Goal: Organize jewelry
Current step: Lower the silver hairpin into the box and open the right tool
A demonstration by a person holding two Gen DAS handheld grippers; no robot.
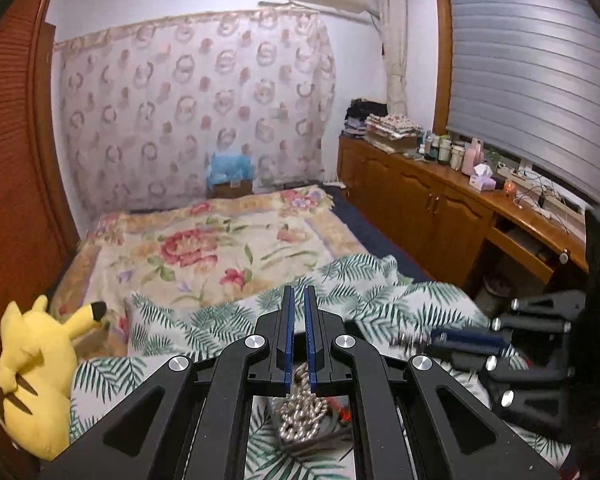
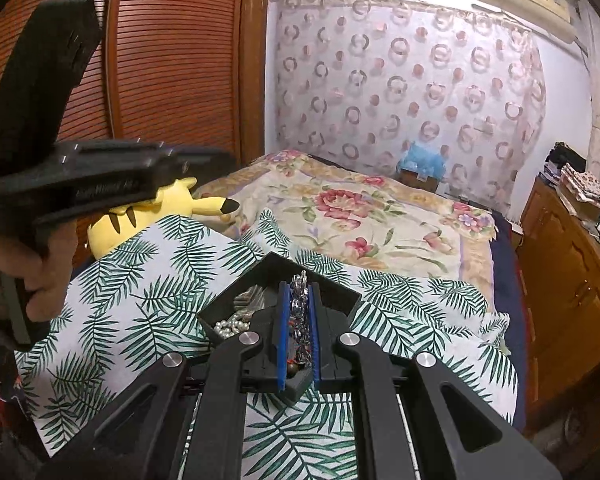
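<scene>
Silver chain (image 1: 302, 412) pinched by left gripper (image 1: 299, 294), right gripper (image 2: 299, 288) clamping one necklace (image 2: 299, 312), one black tray (image 2: 236, 300)

Room's lit dim and flat, edges get bent hard by fisheye, and the right gripper (image 1: 416, 342) is motion-smeared.

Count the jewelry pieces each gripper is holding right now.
2: a silver chain hangs from the left gripper; a second chain sits pinched in the right gripper above the black tray. More may be hidden.

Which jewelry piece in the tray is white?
The pearl strand, in the black tray's near-left corner; the chain at the right tongs is silver.
</scene>
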